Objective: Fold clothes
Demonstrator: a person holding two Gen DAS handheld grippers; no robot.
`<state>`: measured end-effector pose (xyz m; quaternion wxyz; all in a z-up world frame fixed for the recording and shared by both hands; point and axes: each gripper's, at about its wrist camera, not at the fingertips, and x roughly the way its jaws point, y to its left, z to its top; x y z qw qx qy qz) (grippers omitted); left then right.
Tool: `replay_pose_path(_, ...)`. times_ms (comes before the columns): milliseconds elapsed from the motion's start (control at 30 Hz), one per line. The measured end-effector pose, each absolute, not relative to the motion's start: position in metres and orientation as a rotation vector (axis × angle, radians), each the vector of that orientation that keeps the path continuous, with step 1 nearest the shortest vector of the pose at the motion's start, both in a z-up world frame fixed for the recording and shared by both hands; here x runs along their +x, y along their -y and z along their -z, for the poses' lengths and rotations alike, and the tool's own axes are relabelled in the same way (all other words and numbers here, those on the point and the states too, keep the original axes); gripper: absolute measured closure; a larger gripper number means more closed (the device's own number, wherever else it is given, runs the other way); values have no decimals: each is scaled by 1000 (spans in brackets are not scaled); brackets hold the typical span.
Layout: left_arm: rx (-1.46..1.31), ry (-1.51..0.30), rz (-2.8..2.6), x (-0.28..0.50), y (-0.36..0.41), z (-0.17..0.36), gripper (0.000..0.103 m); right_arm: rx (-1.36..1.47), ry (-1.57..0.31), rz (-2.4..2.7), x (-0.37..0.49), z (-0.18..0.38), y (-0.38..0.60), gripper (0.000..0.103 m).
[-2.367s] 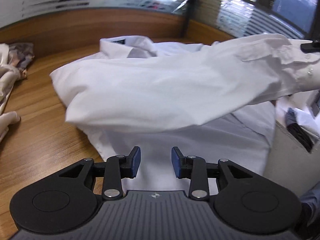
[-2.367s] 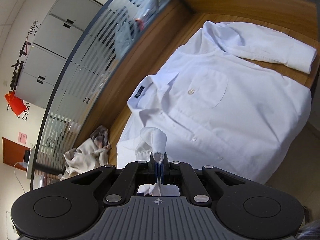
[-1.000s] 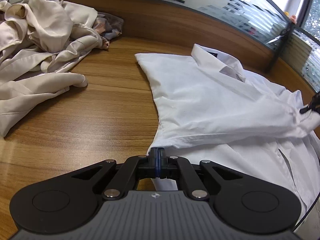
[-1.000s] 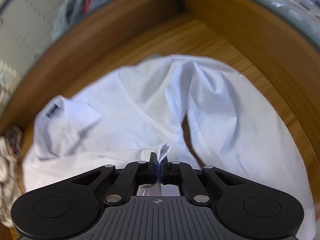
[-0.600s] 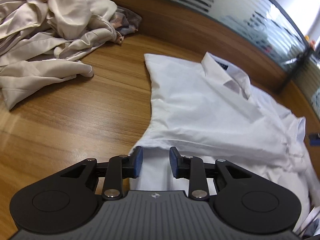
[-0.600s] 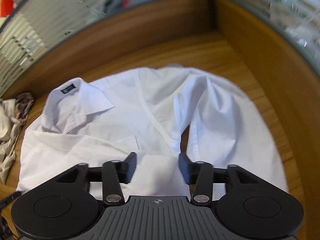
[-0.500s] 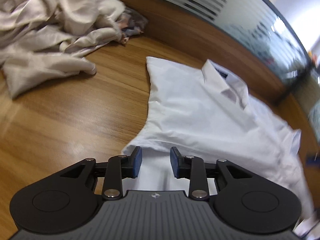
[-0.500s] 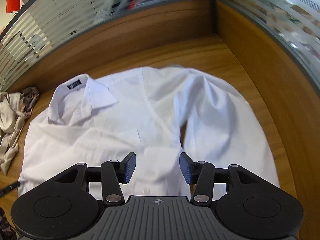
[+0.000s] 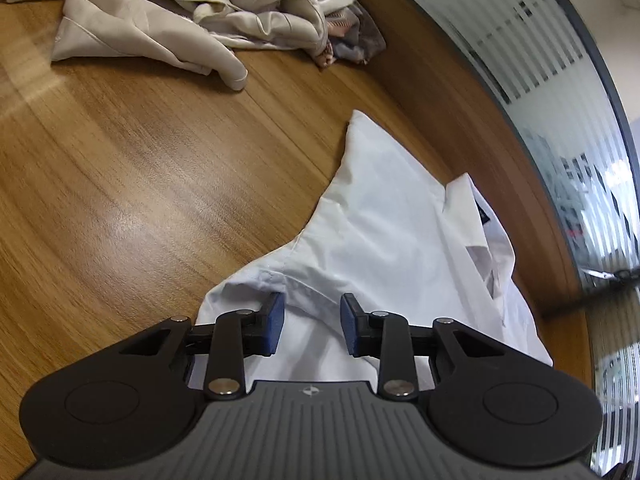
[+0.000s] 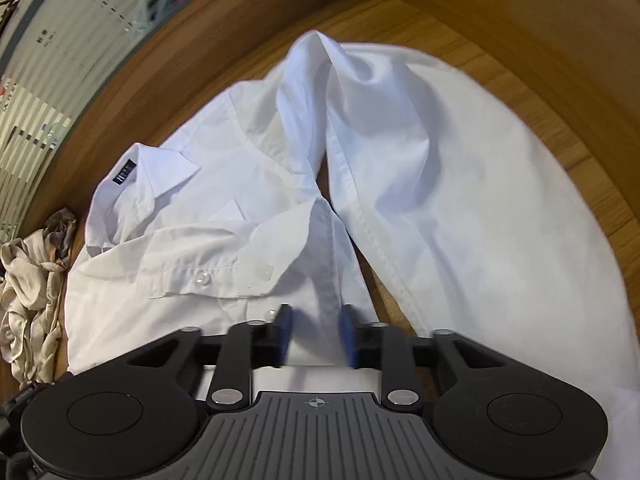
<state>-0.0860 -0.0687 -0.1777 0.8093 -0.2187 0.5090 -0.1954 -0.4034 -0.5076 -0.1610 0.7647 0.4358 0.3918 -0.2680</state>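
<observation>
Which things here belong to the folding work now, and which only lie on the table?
In the job:
- white shirt
- left tool, open over the shirt's edge
- right tool, open over the button strip

Lying about:
- beige clothes
- patterned cloth

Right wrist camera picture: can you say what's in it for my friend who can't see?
A white button-up collared shirt lies spread on a wooden table, one sleeve folded across its front. The black right gripper with blue pads hovers over the button strip, jaws apart. A crumpled beige cloth pile sits at left.
</observation>
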Motion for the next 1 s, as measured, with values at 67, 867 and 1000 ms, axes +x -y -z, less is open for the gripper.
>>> replay_pose_path(67,-460,-1070,383,-88,67,175,103,935,-843,582,-403,156,508,100)
replay_pose_path(867,-5,-871,646,-101,134,132,101,527,-850,560,-363,107,477,77)
replay_pose_path(1000,123,-892,687,-100,160,153,100,502,-888,485,-345,125,467,77)
